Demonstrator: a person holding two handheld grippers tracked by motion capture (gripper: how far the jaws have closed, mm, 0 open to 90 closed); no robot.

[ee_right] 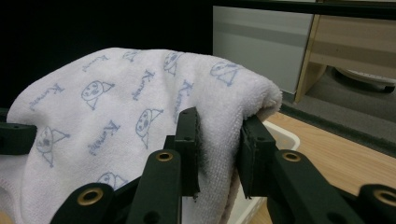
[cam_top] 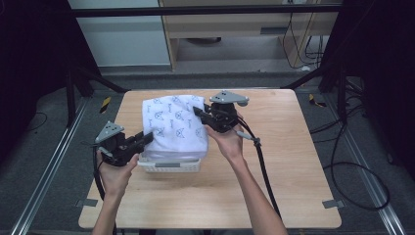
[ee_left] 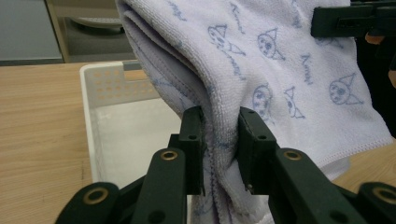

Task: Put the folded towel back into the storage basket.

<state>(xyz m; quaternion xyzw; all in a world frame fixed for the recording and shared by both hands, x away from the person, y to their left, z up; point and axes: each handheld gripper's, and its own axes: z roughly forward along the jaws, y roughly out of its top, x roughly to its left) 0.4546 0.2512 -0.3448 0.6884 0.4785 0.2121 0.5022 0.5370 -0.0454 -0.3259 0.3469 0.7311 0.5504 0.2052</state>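
2 grippers have hold of 1 folded white towel printed with little blue cat faces, and it sits in the centre of the high view, draped over a white perforated plastic basket on the wooden table. At lower left of that view the left gripper comes in at the towel's near-left edge; at upper centre the right gripper bites the far-right corner. From the left gripper view, the jaws are clamped on the towel's stitched folded edge, fabric bunched tight between them, with the basket's pale wall at left and its bottom visible beneath the cloth. The other gripper's black jaw pokes in at upper right there. From the right gripper view, both jaws pinch a thick rounded fold of towel, cloth filling the gap, the basket rim just behind at right, wood beyond at lower right. Towel is lifted in a hump above the basket, hanging between the 2 grips.
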